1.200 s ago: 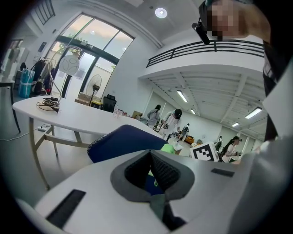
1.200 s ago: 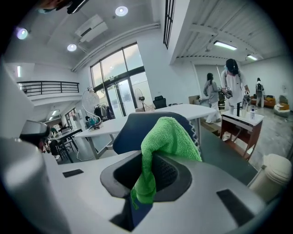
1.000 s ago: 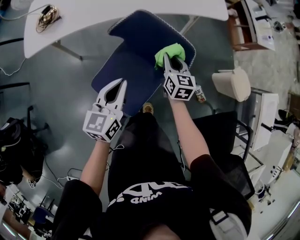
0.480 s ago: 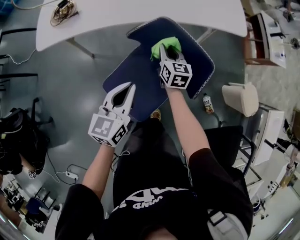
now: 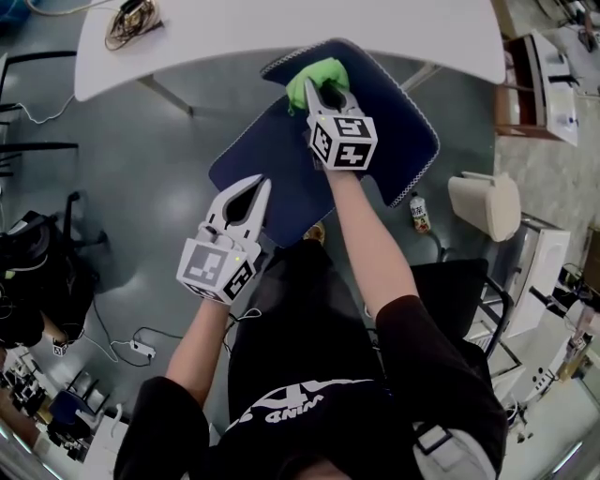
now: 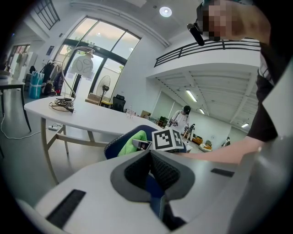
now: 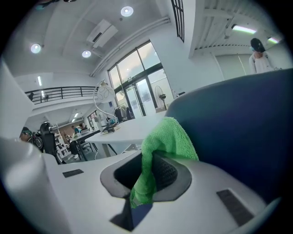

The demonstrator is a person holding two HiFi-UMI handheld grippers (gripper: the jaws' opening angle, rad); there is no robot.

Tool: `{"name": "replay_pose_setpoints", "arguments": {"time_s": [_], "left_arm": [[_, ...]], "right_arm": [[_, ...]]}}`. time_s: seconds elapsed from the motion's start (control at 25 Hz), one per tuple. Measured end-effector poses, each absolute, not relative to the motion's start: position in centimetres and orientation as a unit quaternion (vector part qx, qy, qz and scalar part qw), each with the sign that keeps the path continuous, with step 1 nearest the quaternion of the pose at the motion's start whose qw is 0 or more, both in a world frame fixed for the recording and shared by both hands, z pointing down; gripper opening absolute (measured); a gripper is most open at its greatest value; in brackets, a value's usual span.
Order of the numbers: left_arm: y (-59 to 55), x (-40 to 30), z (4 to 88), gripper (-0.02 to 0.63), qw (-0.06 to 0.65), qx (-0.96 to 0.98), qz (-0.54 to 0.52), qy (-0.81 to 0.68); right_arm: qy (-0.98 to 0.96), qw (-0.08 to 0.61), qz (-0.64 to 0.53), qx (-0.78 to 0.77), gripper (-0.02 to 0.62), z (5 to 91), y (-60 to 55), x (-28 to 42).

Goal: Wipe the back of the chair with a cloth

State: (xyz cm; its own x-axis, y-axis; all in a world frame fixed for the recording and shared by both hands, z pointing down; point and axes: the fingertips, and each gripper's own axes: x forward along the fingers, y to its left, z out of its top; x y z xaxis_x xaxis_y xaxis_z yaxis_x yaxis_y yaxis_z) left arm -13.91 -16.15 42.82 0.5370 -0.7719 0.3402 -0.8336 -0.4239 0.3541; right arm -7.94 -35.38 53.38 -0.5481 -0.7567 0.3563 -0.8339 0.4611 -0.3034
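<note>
At the top of the chair (image 5: 398,141), right claw (image 5: 319,91) is wiping with clamped cloth (image 5: 309,73), much apparently remaining; left claw (image 5: 263,184) closed, empty.

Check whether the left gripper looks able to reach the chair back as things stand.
Probably yes. The left gripper, jaws together, hangs at the near edge of the chair back with nothing between them. The right gripper and its green cloth are up at the top edge, clear of its way.

Much of the green cloth (image 5: 317,71) is hidden by the right tool (image 5: 322,92) clamped on it. The worktop (image 5: 281,28) is cut off by the head view's top edge.
</note>
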Motion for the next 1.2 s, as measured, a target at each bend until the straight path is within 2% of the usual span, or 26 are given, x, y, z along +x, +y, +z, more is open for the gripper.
{"name": "replay_pose_setpoints", "arguments": {"time_s": [0.2,0.56,0.76,1.2], "left_arm": [[-16.3,-12.7,43.4,-0.002,0.250,0.845,0.065,-0.468],[-16.0,-9.2,43.4,-0.002,0.246,0.865,0.067,-0.432],[-14.9,-8.2,43.8,-0.002,0.254,0.867,0.068,-0.423],[-12.8,-7.2,44.6,-0.002,0.258,0.870,0.069,-0.414]], "right_arm": [[-0.835,0.081,0.241,0.487,0.054,54.1,-30.6,-4.4],[-0.810,0.121,0.240,0.522,0.054,55.1,-19.5,3.7],[-0.782,0.122,0.251,0.557,0.054,55.1,-15.6,7.6],[-0.738,0.141,0.272,0.601,0.054,58.3,-12.9,10.6]]}}
